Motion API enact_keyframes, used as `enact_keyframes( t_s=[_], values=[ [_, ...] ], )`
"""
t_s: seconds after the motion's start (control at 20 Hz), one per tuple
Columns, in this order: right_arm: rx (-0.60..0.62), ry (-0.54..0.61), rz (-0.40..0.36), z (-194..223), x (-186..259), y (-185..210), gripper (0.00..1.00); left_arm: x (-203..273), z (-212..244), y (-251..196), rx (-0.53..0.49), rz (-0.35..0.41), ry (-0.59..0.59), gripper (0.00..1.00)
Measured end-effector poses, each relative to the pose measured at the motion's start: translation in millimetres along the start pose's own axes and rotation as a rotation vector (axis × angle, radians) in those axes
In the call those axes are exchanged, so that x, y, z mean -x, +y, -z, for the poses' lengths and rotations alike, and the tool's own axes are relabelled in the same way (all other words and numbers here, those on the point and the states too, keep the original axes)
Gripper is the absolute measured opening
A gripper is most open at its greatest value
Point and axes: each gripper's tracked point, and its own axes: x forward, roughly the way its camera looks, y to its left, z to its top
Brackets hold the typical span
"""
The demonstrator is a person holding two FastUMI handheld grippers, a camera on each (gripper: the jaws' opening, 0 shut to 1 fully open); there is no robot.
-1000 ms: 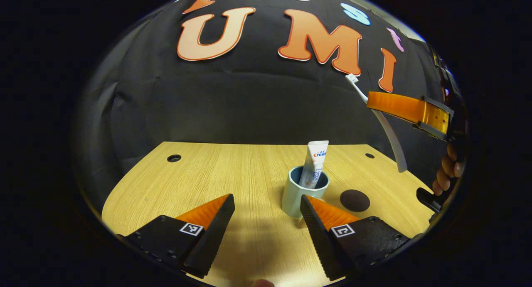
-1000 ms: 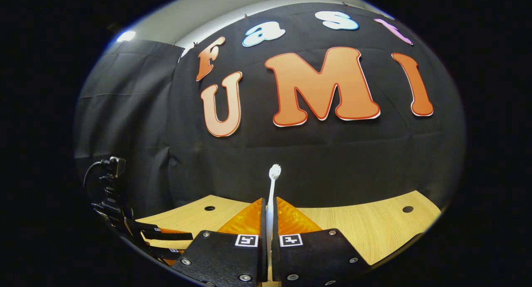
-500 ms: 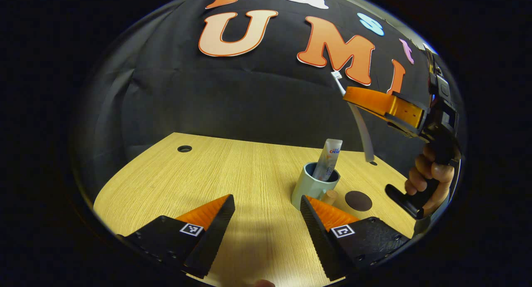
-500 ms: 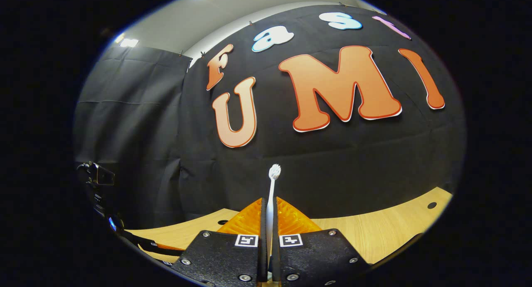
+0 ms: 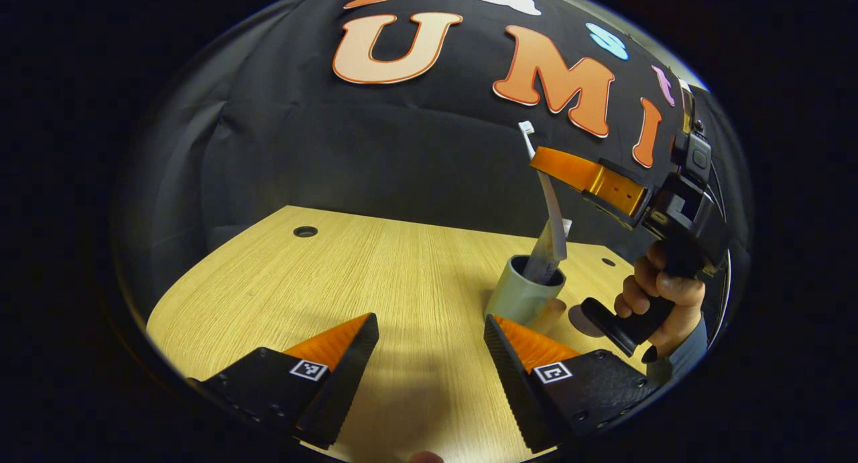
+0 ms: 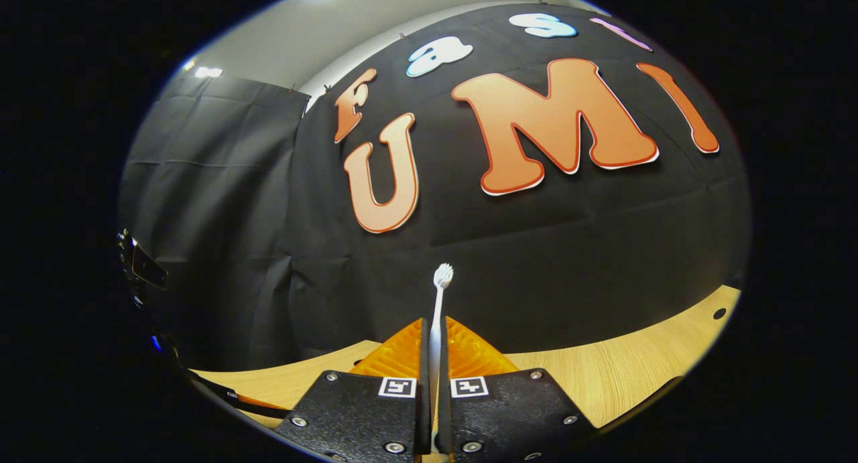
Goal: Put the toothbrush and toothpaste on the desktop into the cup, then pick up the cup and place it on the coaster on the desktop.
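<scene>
Right hand-held gripper [image 5: 536, 160] pinches the toothbrush [image 5: 544, 185] with both fingers pressed on its handle. It holds the brush almost straight up, bristles on top. In the left gripper view the bottom end of the brush sits right at the mouth of the cup [image 5: 525, 293], next to the toothpaste [image 5: 546, 258] that already stands inside. The left hand-held gripper [image 5: 429, 346] is spread wide and holds nothing. It hangs low over the near edge of the table [image 5: 335, 282].

The table is the biggest thing and most of it is bare wood. The cup stands toward the right edge. The dark round coaster [image 5: 584, 319] lies just beside the cup, partly hidden by a hand [image 5: 660, 299].

To do this step well, the brush should go down straight, on the free side of the toothpaste, and be let go only when it is well inside. A bump could tip the cup. There is lots of open room on the left side of the table.
</scene>
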Motion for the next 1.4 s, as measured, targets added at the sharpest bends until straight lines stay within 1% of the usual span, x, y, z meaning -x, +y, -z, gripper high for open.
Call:
enact_keyframes(
  t_s=[0.15, 0.2, 0.25, 0.3, 0.45, 0.5, 0.6, 0.7, 0.75, 0.85, 1.0, 1.1, 1.15, 1.2, 1.25, 1.3, 1.35, 1.4],
  values=[
    [0.029, -0.014, 0.003, 2, -4, -7, 0.05, -3, 10, 1, 0.013, 0.002, 0.023, 0.95],
    [0.037, -0.022, -0.002, 3, -5, -7, 0.04, -4, 11, 2, 0.015, 0.002, 0.027, 0.97],
    [0.046, -0.028, -0.004, 3, -5, -8, 0.05, -3, 13, 1, 0.015, 0.001, 0.031, 0.96],
    [0.054, -0.033, -0.007, 4, -5, -9, 0.05, -3, 13, 0, 0.015, 0.001, 0.035, 0.97],
    [0.070, -0.046, -0.012, 9, -7, -14, 0.05, -4, 15, -1, 0.015, -0.004, 0.048, 0.96],
    [0.069, -0.059, -0.031, 10, -5, -12, 0.05, -4, 14, -1, 0.015, -0.003, 0.050, 0.96],
    [0.079, -0.086, -0.044, 11, -5, -13, 0.05, -6, 15, -2, 0.014, -0.001, 0.051, 0.96],
    [0.097, -0.103, -0.032, 10, -2, -18, 0.05, -9, 16, 1, 0.013, -0.006, 0.058, 0.95],
    [0.109, -0.097, -0.027, 12, -3, -20, 0.06, -9, 18, 0, 0.013, -0.007, 0.066, 0.95],
    [0.124, -0.074, -0.042, 18, 0, -18, 0.10, -10, 22, -5, 0.016, -0.001, 0.072, 0.96],
    [0.134, -0.014, -0.040, 29, 8, -24, 0.12, -9, 28, -7, 0.019, -0.001, 0.090, 0.96],
    [0.124, 0.003, -0.029, 25, 19, -29, 0.13, -10, 25, -10, 0.022, 0.004, 0.087, 0.96],
    [0.116, -0.001, -0.026, 17, 25, -32, 0.19, -9, 24, -14, 0.020, 0.010, 0.084, 0.96],
    [0.112, -0.002, -0.018, 13, 30, -35, 0.19, -7, 21, -18, 0.016, 0.015, 0.081, 0.96],
    [0.111, -0.006, -0.008, 4, 37, -39, 0.23, -6, 15, -24, 0.009, 0.021, 0.071, 0.96],
    [0.115, -0.009, 0.003, -4, 43, -41, 0.33, -3, 6, -31, 0.001, 0.032, 0.055, 0.95],
    [0.123, -0.014, 0.018, -13, 51, -46, 0.34, 1, -1, -38, -0.010, 0.039, 0.038, 0.95],
    [0.129, 0.000, 0.045, -20, 59, -53, 0.53, 2, -11, -47, -0.033, 0.060, 0.025, 0.95]
  ],
)
